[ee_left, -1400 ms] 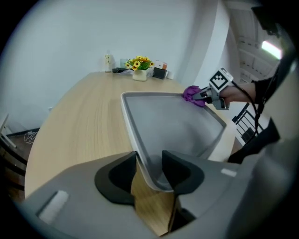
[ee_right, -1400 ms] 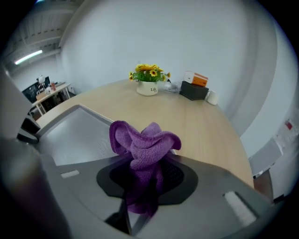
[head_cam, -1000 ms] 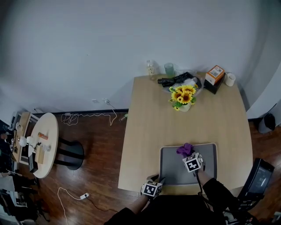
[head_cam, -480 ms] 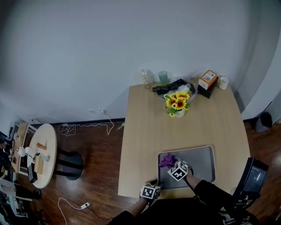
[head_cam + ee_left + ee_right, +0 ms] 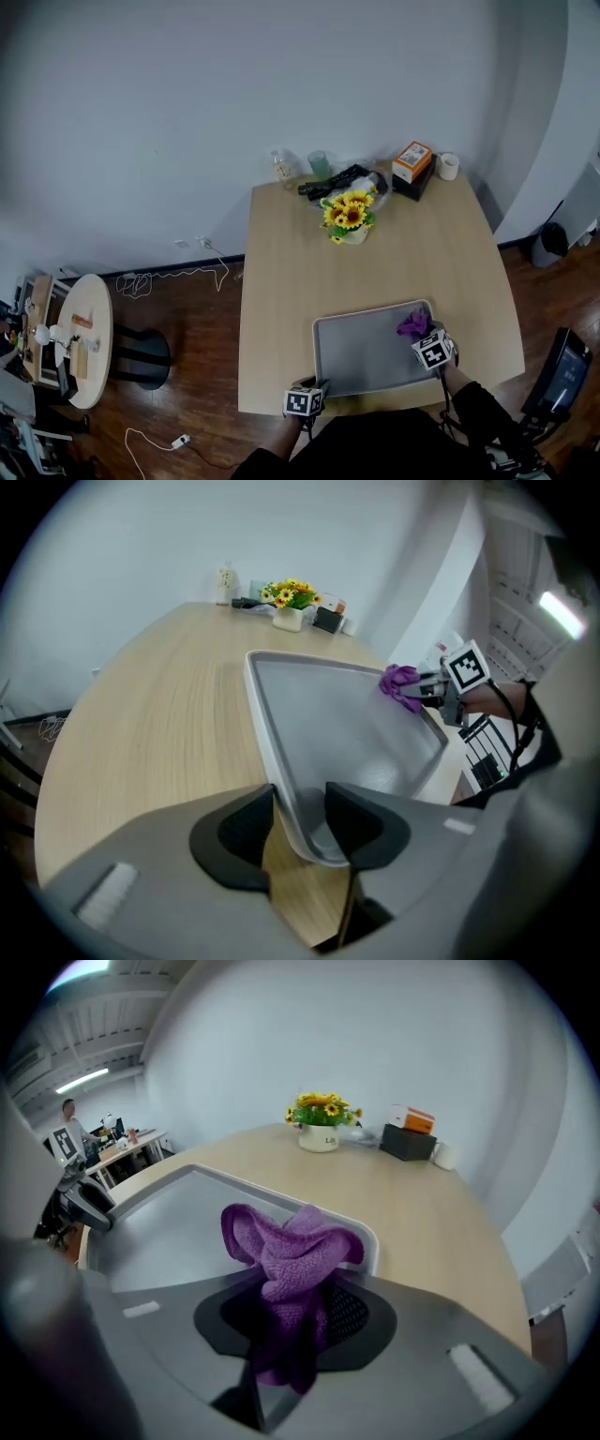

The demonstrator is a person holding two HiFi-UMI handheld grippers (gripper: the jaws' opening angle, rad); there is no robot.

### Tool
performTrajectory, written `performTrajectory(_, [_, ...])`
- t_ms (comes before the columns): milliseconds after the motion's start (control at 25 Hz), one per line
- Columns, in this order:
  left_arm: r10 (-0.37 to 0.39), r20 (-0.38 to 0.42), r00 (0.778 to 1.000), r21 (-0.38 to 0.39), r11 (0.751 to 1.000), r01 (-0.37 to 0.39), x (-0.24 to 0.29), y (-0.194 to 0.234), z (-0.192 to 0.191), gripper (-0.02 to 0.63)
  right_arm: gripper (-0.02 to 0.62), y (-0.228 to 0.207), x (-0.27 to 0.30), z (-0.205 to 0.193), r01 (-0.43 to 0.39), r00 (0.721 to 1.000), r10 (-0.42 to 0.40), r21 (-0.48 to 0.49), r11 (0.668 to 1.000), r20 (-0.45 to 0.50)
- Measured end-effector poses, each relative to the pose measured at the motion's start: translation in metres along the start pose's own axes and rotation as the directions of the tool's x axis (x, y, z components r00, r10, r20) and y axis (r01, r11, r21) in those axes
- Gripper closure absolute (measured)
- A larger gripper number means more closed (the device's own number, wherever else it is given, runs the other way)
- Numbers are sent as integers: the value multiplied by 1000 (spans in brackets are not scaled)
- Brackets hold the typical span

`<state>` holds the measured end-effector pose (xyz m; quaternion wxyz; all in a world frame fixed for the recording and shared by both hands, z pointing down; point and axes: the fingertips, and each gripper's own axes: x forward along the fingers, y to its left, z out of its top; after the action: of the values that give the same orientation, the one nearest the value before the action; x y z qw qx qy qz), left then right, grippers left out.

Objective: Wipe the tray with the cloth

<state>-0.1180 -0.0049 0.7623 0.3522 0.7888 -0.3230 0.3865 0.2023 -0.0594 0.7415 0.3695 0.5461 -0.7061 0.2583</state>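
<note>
Entry: tray (image 5: 361, 354) wipe, one stroke logged.
My right gripper (image 5: 419, 332), clenched on the purple cloth (image 5: 412, 324), had swept from the tray's left side to its far right corner. My left gripper (image 5: 300, 829) clamped the tray's near left corner. I judged wiping under way.

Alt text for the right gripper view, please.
The right gripper is shut on a bunched purple cloth over a corner of a grey tray. Beyond, a wooden table holds a pot of sunflowers and a dark box.
</note>
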Motion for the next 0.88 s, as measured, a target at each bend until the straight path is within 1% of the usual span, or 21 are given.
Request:
performTrajectory(120, [24, 6, 1000, -4, 1000, -24, 0, 1, 2, 449, 488, -10, -4, -5, 42, 999, -42, 3, 999, 2])
performTrajectory(240, [24, 10, 1000, -11, 1000, -24, 3, 1, 0, 450, 488, 3, 2, 2, 67, 998, -67, -12, 998, -10])
performTrajectory(360, [8, 18, 1000, -3, 1000, -8, 3, 1, 3, 449, 488, 45, 14, 23, 16, 1000, -16, -78, 997, 6])
performTrajectory(480, [-12, 21, 1000, 2, 1000, 12, 0, 2, 4, 448, 488, 111, 30, 49, -75, 997, 79, -170, 983, 18])
performTrajectory(600, [-25, 36, 999, -4, 1000, 25, 2, 3, 3, 448, 488, 182, 43, 69, -178, 982, 188, -261, 949, 11])
performTrajectory(720, [-33, 32, 999, 7, 999, 33, 2, 2, 2, 448, 488, 242, 49, 80, -265, 961, 276, -354, 897, -18])
performTrajectory(800, [-40, 23, 999, 14, 999, 40, 3, 2, 2, 448, 488, 272, 51, 83, -307, 947, 320, -414, 857, -39])
performTrajectory(880, [-44, 18, 999, 21, 999, 44, 4, 2, 1, 446, 488, 289, 53, 83, -326, 938, 342, -458, 827, -50])
